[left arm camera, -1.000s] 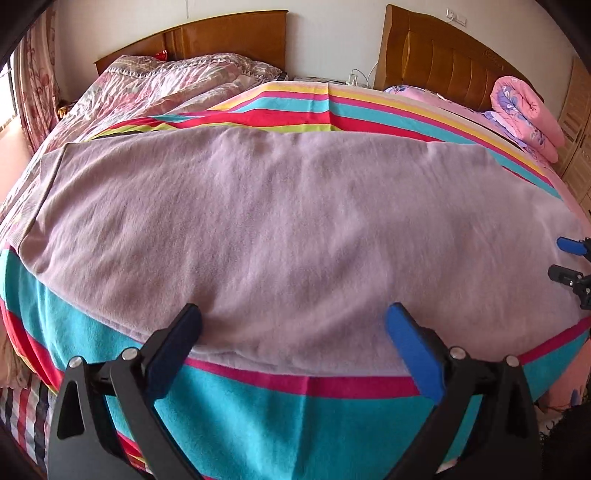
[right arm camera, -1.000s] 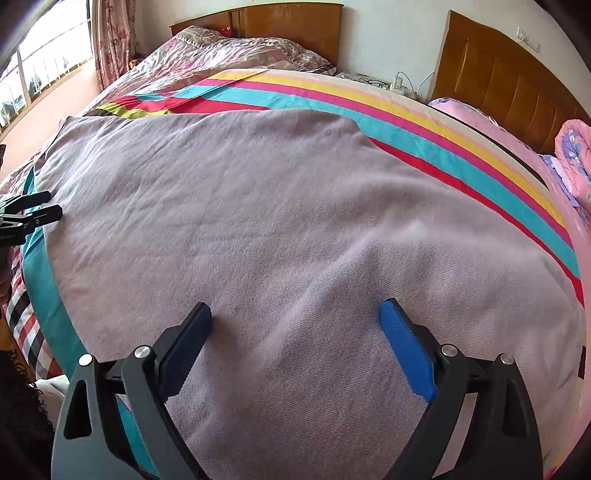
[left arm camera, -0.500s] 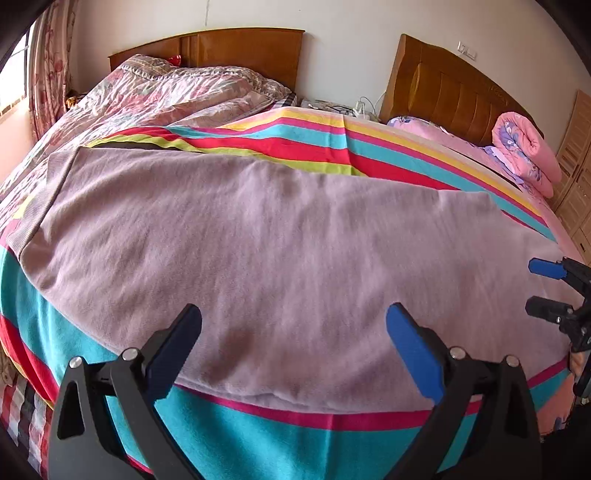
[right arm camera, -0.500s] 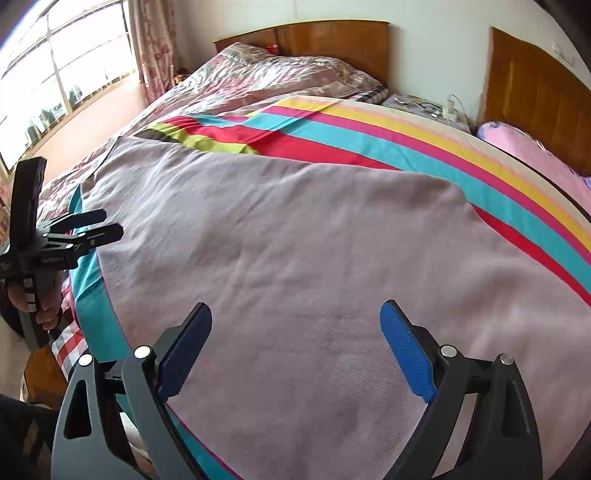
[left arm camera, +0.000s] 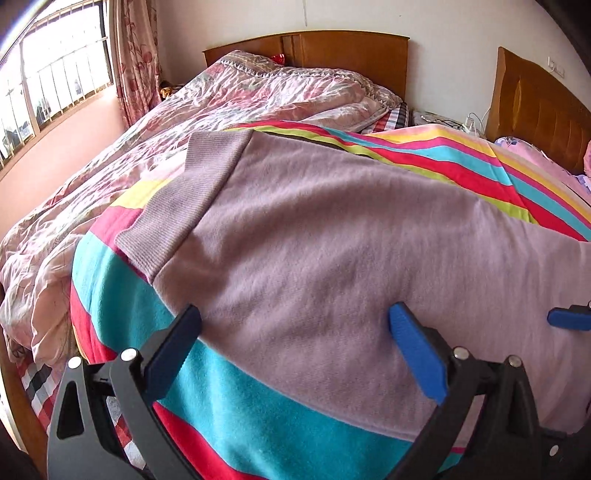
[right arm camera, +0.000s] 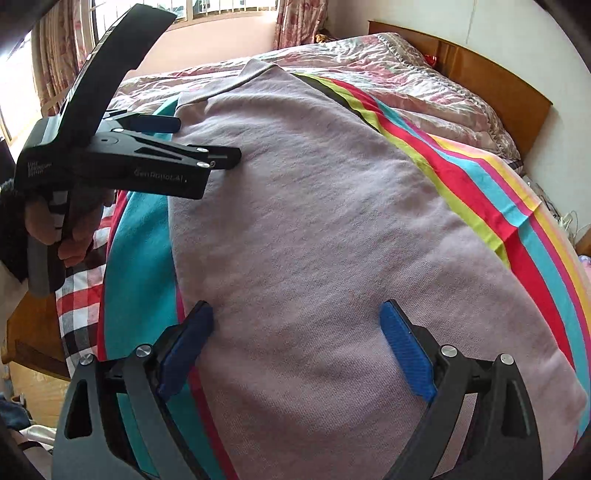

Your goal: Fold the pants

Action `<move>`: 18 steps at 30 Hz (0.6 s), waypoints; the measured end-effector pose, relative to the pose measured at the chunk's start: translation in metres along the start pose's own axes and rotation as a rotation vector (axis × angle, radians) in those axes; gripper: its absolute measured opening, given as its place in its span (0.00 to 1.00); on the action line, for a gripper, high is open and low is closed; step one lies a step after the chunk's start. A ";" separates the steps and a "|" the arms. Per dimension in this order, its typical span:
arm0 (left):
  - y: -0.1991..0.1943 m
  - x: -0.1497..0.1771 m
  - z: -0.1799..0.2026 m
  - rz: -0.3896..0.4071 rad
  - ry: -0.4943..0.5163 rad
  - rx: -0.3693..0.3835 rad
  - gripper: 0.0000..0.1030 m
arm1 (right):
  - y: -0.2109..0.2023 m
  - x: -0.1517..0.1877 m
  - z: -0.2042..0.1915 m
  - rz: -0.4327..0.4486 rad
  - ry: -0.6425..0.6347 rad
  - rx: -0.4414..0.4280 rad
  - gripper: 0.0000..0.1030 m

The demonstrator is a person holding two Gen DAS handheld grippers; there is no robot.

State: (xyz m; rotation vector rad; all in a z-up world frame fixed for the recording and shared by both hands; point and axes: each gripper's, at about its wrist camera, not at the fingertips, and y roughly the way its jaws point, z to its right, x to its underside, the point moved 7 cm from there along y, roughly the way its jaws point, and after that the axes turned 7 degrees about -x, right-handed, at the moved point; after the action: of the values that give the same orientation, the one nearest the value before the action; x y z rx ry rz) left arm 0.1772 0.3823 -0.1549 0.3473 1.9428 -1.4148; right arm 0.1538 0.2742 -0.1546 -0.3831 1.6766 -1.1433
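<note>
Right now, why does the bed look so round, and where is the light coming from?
Left wrist view: the fisheye lens bulges the pants and striped blanket into a dome; daylight enters through the window, blown out white. Right wrist view: the same bulge, dark corners, glare at the window; the left claw is sharp.

Daylit barred window [left arm camera: 55, 85], floral curtain [left arm camera: 135, 55], wooden headboard [left arm camera: 332, 51].

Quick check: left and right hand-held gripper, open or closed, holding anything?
Left hand-held gripper: open, holding nothing, over the pants.
Right hand-held gripper: open, holding nothing.
</note>
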 end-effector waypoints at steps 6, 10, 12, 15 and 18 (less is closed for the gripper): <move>-0.001 0.001 -0.001 0.008 -0.009 0.001 0.99 | -0.012 -0.005 0.014 0.012 0.076 -0.052 0.87; -0.007 -0.001 -0.001 0.006 -0.028 -0.041 0.99 | 0.000 0.000 -0.001 -0.002 0.010 0.010 0.87; -0.021 -0.009 0.006 0.039 -0.023 -0.046 0.98 | -0.007 0.004 -0.015 -0.028 -0.016 -0.114 0.84; -0.042 -0.031 0.042 0.092 0.017 0.041 0.99 | -0.040 0.007 -0.006 0.047 0.015 -0.165 0.87; -0.045 -0.051 0.104 0.089 0.090 0.171 0.99 | -0.066 0.018 0.058 0.099 0.154 -0.050 0.88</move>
State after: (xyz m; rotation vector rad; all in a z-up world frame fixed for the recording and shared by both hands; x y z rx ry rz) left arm 0.2275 0.2802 -0.1048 0.5794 1.8571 -1.5333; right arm 0.1789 0.2000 -0.1117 -0.2453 1.8408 -1.0824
